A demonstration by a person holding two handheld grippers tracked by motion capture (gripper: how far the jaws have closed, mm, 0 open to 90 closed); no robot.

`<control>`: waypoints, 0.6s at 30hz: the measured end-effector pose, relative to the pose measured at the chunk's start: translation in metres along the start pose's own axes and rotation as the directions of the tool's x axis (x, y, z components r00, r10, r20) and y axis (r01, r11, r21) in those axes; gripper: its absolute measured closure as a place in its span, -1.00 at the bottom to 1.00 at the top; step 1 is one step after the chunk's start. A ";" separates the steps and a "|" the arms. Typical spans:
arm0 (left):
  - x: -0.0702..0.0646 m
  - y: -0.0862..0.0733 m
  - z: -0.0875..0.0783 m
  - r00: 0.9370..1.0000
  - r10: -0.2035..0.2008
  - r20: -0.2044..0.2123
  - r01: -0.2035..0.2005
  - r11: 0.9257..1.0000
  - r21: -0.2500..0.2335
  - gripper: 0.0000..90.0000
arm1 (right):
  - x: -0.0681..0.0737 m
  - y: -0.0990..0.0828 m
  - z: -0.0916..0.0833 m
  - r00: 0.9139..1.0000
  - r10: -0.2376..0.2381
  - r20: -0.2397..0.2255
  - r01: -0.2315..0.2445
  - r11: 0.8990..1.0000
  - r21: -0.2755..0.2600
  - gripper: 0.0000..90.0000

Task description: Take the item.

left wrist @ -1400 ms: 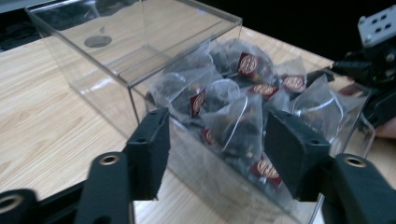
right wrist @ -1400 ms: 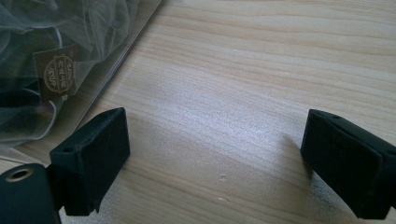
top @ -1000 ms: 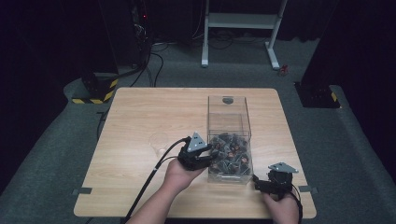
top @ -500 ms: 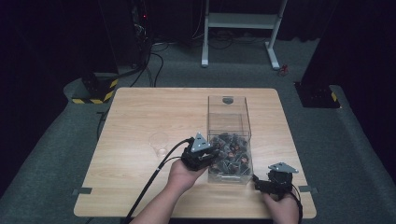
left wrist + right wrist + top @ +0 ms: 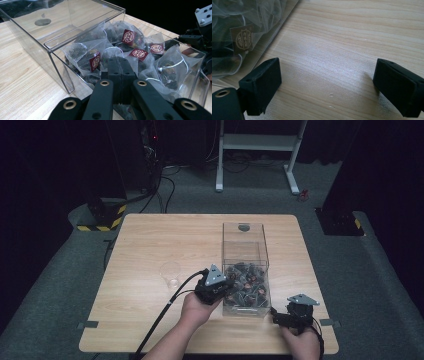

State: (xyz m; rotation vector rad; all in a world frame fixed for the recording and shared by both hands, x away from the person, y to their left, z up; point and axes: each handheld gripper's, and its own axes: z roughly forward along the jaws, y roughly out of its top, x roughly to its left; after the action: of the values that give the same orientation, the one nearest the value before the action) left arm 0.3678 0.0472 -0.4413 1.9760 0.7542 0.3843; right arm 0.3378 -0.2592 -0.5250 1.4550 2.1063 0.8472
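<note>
Left fingers (image 5: 121,65) closed among tea bags (image 5: 135,53) in clear box (image 5: 245,247); right fingers (image 5: 387,82) wide.

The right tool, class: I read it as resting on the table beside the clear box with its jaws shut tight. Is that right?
Not quite. The right tool does sit on the table beside the clear box, but its jaws are wide open with bare wood between them, as the right gripper view shows.
</note>
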 end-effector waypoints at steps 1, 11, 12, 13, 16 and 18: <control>0.000 0.000 0.000 1.000 0.000 0.000 0.000 1.000 0.000 1.00 | 0.000 0.000 0.000 1.000 0.000 0.000 0.000 1.000 0.000 -0.83; 0.001 0.001 -0.006 1.000 -0.007 -0.001 0.007 0.999 -0.033 1.00 | 0.000 0.000 0.000 1.000 0.000 0.000 0.000 1.000 0.000 -0.83; 0.001 0.001 -0.006 1.000 -0.006 -0.002 0.006 0.999 -0.035 1.00 | 0.000 0.000 0.000 1.000 0.000 0.000 0.000 1.000 0.000 -0.83; 0.001 0.002 -0.007 1.000 -0.006 -0.004 0.006 0.999 -0.038 1.00 | 0.000 0.000 0.000 1.000 0.000 0.000 0.000 1.000 0.000 -0.83; 0.001 0.002 -0.009 1.000 -0.005 -0.007 0.005 0.999 -0.046 1.00 | 0.000 0.000 0.000 1.000 0.001 0.000 -0.001 1.000 0.000 -0.83; 0.001 0.003 -0.010 1.000 -0.004 -0.008 0.004 0.999 -0.054 1.00 | 0.000 0.000 0.000 1.000 0.000 0.000 0.000 1.000 0.000 -0.83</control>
State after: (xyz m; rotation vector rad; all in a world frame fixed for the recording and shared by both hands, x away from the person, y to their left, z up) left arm 0.3636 0.0535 -0.4337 1.9228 0.7450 0.4064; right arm 0.3378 -0.2592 -0.5250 1.4548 2.1064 0.8473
